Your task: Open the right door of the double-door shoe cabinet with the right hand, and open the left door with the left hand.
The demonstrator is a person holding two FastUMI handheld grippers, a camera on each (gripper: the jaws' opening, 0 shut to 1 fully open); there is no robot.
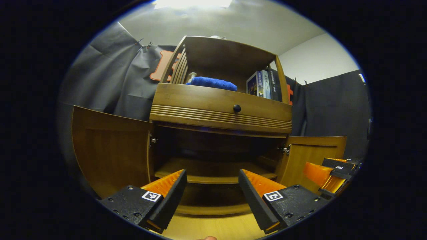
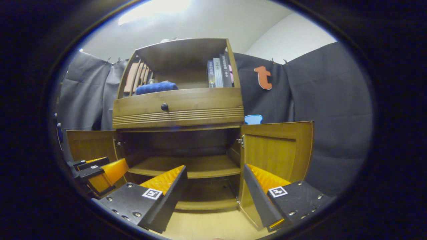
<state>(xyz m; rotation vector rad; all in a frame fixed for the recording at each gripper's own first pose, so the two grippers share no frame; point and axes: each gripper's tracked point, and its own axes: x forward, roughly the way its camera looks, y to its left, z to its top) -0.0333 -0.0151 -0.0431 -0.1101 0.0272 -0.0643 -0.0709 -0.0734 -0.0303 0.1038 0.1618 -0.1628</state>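
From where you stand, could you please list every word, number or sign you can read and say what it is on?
Book spines: printed text, too small and blurred to read.
Square markers on the left gripper: black-and-white patterns, no words.
None is legible enough to quote.

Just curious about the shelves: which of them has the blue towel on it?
The top open shelf above the drawer; blue towel lies beside the books.
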